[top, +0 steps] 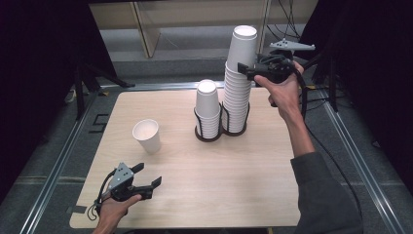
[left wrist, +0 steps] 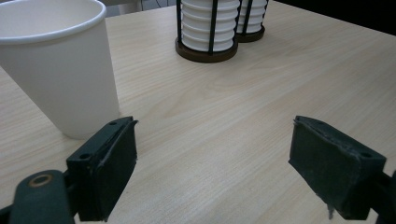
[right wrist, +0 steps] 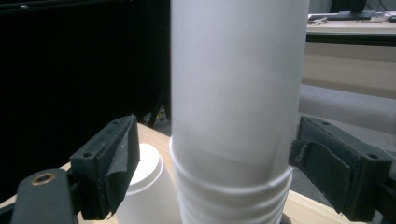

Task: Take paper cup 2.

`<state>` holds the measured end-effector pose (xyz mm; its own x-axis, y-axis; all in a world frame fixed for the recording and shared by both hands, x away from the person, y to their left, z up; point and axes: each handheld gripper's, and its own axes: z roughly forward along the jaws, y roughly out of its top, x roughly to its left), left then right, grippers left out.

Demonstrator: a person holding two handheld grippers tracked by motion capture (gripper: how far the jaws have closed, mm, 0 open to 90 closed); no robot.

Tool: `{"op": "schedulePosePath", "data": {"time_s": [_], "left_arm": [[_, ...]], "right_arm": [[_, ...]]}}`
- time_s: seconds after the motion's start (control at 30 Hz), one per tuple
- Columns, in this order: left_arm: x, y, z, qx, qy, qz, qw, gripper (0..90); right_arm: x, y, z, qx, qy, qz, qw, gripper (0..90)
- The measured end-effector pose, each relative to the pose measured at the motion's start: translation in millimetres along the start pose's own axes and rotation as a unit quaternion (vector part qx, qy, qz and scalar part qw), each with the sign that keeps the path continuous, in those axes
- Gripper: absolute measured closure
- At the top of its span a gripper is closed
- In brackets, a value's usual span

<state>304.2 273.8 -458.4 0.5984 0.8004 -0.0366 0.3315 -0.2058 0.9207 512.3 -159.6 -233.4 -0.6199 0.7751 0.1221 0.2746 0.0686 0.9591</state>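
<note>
Paper, thin and light, makes up the tall stack of cups (top: 238, 78), which stands upside down in a wire holder (top: 235, 127) at upper centre of the high view. It should weigh next to nothing but dent easily, so a gentle squeeze on the top cup (top: 243, 46), just above the next rim, seems best. The right gripper (top: 249, 69) straddles that cup, jaws wide, pads not yet pressing. Lower left, the left gripper (top: 147, 175) rests open and empty near a single upright cup (top: 147, 136).
</note>
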Motion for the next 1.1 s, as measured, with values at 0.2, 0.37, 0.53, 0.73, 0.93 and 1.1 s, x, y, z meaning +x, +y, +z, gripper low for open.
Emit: {"op": "schedulePosePath", "data": {"time_s": [0.2, 0.37, 0.53, 0.73, 0.93, 1.1], "left_arm": [[-1.3, 0.1, 0.2, 0.001, -0.001, 0.000, 1.0000, 14.6], [-1.3, 0.1, 0.8, -0.002, -0.004, 0.001, 1.0000, 14.6], [-2.1, 0.2, 0.5, -0.002, -0.004, -0.001, 1.0000, 14.6], [-1.4, 0.0, 1.7, -0.008, -0.009, 0.003, 0.9999, 14.6], [-1.5, 0.1, 2.5, -0.009, -0.014, 0.006, 0.9998, 14.6], [-1.3, 0.2, 2.4, -0.007, -0.016, 0.008, 0.9998, 14.6]], "right_arm": [[-0.1, 9.6, 13.7, 0.002, -0.007, 0.003, 1.0000, 12.1], [-4.2, 15.1, 22.6, 0.006, -0.015, 0.007, 0.9998, 14.1], [-7.1, 16.8, 32.2, 0.011, -0.020, 0.007, 0.9997, 13.7], [-9.0, 15.2, 40.5, 0.011, -0.011, 0.021, 0.9996, 11.9], [-4.1, 22.5, 39.2, 0.024, -0.029, -0.012, 0.9992, 14.9], [-1.9, 29.0, 36.4, 0.022, -0.036, -0.015, 0.9990, 16.5]]}}
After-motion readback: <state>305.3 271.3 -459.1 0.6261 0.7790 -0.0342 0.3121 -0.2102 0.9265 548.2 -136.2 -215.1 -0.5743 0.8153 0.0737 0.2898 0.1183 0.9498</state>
